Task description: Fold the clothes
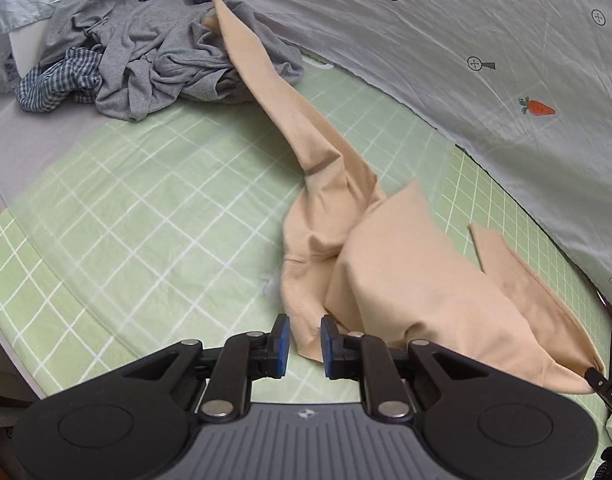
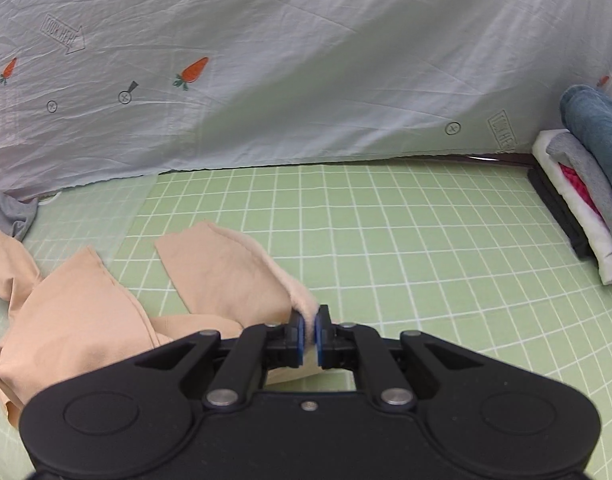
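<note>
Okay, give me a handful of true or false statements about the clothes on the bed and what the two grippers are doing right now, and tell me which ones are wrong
1. The right gripper is clamped on an edge of the beige garment. True.
2. The left gripper is empty. False: beige fabric hangs between its blue pads.
3. The checked sheet is blue. False: it is pale green with white lines.
4. A crumpled grey garment lies in a heap with a checked shirt. True.
5. The folded stack has jeans at the bottom. False: the denim lies on top.
</note>
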A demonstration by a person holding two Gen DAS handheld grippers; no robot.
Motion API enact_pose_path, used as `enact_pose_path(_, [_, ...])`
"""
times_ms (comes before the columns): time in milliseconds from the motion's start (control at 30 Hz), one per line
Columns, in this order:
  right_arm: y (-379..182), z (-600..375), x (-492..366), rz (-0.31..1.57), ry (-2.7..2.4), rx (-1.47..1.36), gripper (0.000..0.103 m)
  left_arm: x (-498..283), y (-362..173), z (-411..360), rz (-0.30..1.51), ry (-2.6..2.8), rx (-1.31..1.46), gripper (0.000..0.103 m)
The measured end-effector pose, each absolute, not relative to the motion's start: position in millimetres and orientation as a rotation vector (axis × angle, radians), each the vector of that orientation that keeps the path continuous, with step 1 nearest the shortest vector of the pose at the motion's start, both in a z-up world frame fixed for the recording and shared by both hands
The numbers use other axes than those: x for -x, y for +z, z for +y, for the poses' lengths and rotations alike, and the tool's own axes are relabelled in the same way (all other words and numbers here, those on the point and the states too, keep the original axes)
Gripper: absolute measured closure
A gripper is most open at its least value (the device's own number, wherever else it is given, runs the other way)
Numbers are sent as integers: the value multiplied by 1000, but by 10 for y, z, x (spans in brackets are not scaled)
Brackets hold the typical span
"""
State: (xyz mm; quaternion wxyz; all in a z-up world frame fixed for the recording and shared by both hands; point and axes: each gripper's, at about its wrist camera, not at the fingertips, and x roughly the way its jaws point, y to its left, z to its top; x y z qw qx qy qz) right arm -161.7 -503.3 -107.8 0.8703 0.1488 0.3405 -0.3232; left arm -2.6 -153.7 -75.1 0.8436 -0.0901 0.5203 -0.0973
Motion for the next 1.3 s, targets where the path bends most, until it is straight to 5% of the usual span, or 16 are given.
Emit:
enact_pose_path(233, [-1180, -5458, 1884, 731, -769, -338, 92, 194, -785, -1746, 1122, -190, 181, 82])
enact_pose_path(667, [-1115, -5201, 1978, 709, -747, -358, 40, -48, -1114, -2070, 1218, -312, 139, 64])
enact_pose_path(1300, [-1877, -4676, 2041, 814, -707, -855, 27, -405, -1568, -2267, 1315, -569, 50, 57])
